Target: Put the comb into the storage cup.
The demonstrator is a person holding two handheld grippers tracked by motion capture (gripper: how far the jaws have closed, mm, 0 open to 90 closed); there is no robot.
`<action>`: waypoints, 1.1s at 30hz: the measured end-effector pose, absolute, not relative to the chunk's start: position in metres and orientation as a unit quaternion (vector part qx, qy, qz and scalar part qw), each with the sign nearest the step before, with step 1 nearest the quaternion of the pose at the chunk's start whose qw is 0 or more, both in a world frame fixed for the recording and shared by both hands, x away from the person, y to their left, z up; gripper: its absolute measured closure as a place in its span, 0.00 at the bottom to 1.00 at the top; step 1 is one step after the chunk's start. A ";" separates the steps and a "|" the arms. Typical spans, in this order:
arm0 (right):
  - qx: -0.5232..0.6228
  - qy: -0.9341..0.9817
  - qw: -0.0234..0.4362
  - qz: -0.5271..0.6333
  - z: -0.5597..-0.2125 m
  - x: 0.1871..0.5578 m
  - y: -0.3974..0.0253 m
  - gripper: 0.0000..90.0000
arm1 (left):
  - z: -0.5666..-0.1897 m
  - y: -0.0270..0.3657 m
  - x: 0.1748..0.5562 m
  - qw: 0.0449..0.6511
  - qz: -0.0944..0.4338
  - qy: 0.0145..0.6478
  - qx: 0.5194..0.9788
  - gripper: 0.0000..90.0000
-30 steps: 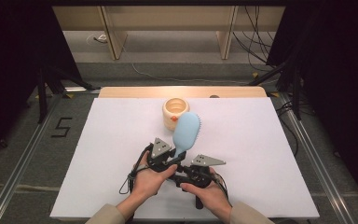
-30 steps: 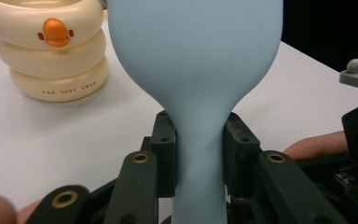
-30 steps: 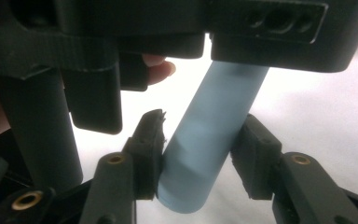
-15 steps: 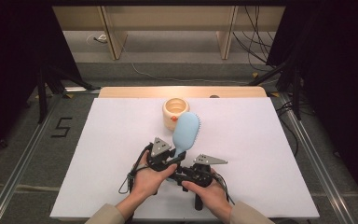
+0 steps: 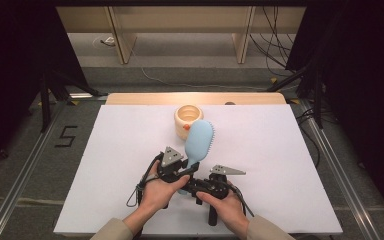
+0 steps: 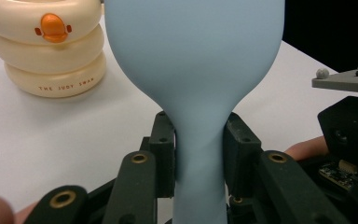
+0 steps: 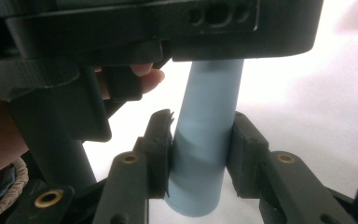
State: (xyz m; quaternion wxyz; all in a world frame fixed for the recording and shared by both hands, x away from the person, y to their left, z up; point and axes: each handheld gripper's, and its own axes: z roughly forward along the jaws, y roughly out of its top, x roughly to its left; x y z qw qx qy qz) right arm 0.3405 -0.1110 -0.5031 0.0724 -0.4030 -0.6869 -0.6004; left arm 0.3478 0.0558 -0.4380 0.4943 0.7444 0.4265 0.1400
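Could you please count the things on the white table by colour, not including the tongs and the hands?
Light blue: 1, the hairbrush, its handle clamped by the left tongs and the right tongs.
Cream: 1, the ringed container with an orange duck mark, standing behind the brush.
Total: 2

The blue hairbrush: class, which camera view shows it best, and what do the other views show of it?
The high view: the whole blue hairbrush shows, bristles along its right edge, head beside the cream duck container. The left gripper view shows its smooth back and neck between the jaws. The right gripper view shows its handle end, clamped.
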 end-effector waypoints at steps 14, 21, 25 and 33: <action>-0.406 -0.684 0.077 -0.602 -0.502 0.340 -0.111 0.72 | -0.437 0.056 0.348 0.495 0.141 0.424 0.745 0.76; -0.408 -0.682 0.085 -0.601 -0.502 0.341 -0.111 0.72 | -0.436 0.056 0.348 0.494 0.140 0.424 0.746 0.75; -0.409 -0.678 0.093 -0.603 -0.502 0.341 -0.112 0.72 | -0.435 0.056 0.348 0.492 0.144 0.420 0.749 0.74; -0.412 -0.671 0.107 -0.607 -0.503 0.341 -0.112 0.72 | -0.434 0.056 0.348 0.492 0.148 0.412 0.752 0.70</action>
